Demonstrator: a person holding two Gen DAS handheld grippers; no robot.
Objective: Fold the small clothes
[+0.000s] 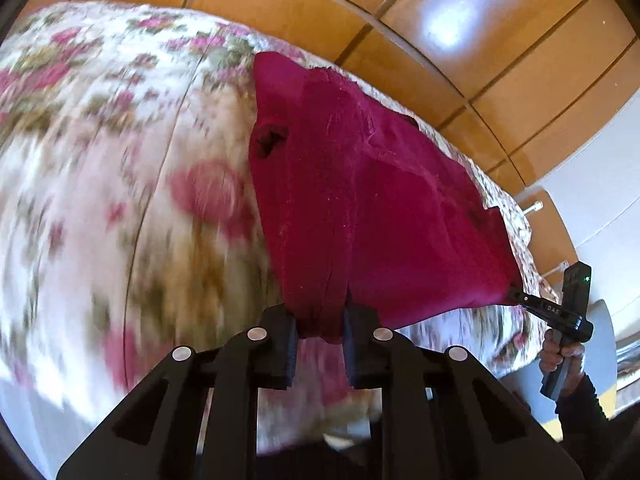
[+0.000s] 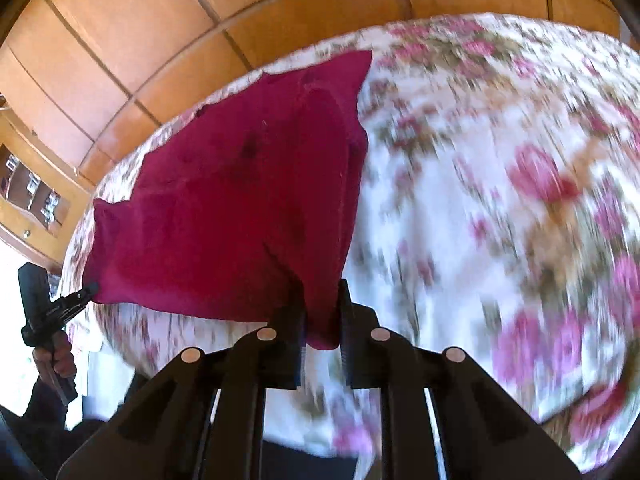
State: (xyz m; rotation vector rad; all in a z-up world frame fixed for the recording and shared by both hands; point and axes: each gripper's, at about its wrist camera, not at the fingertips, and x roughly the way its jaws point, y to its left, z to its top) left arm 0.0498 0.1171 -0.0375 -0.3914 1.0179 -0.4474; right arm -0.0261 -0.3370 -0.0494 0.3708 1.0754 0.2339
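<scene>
**Crimson garment held taut above a floral bedspread**

A small crimson garment (image 1: 360, 184) hangs stretched between two hand-held grippers, raised over a bed covered with a floral bedspread (image 1: 100, 160). The left gripper (image 1: 320, 320) is clamped on one near corner of the cloth, a bunch of fabric pinched between its black fingers. The right gripper (image 2: 322, 312) grips the opposite corner in the same way, and in the left wrist view its tips bite the cloth's edge at the right. The far edge of the garment appears to rest on the bedspread, though motion blur makes that hard to confirm. Behind the bed stands a wall of glossy wooden panels (image 1: 400, 12). A person's hand (image 2: 56, 356) wraps the left gripper's handle.
</scene>
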